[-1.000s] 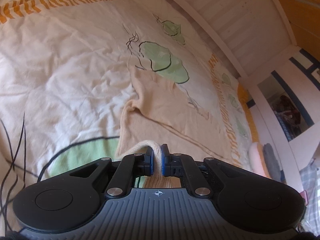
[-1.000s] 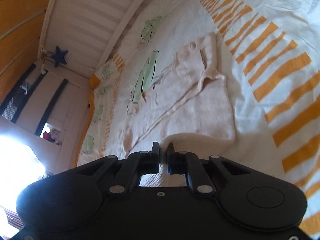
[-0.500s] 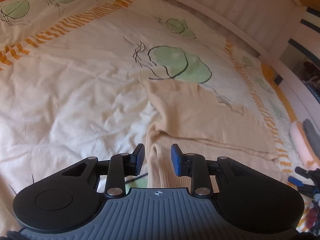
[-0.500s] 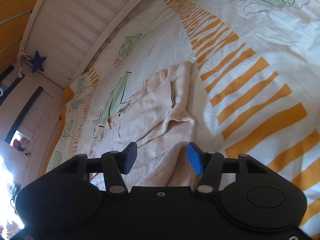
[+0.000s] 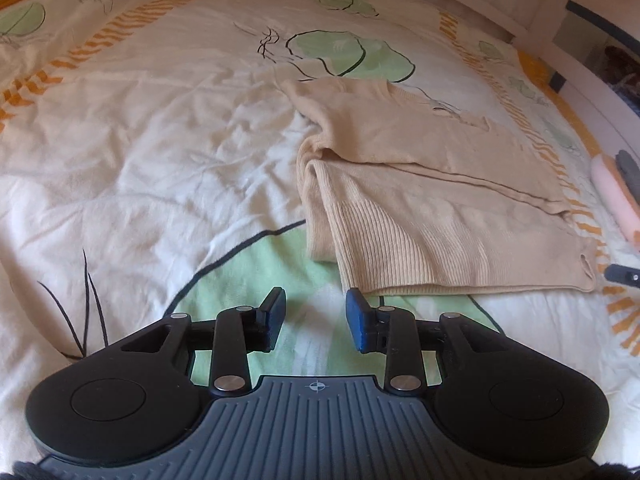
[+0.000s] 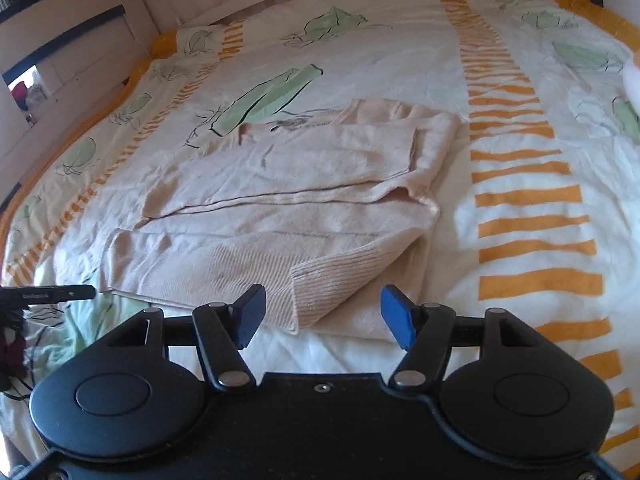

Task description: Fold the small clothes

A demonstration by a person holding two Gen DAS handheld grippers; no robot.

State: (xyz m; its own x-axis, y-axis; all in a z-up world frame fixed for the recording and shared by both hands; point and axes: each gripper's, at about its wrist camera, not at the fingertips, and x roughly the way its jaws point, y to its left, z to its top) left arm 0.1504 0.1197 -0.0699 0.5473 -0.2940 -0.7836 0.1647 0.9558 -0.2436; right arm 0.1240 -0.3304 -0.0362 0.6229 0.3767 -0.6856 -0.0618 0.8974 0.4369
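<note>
Both grippers stand empty over the bed (image 5: 120, 152): the left gripper (image 5: 316, 314) has just been opening its jaws to a modest gap, with only green-printed cover showing between its blue pads and no cloth caught, and the right gripper (image 6: 324, 312) has just been opening wider, its jaws spread well apart with nothing pinched. The cream sweater (image 5: 420, 184) lies flat on the bedcover, folded over itself, its long axis running across in front of the two hands. From the left gripper it lies ahead and to the right, the ribbed hem corner (image 5: 352, 284) just beside the right-hand pad. In the right wrist view the sweater (image 6: 280, 200) sits straight ahead, and a folded ribbed edge (image 6: 316, 292) lies just beyond and between the spread jaws, apart from both pads as far as can be seen. By this judgement the right hand is the nearer and better lined up to take the next fold, while the left would have to shift rightward to reach its corner. Both grippers tilt downward toward the bed, roughly level from side to side.
</note>
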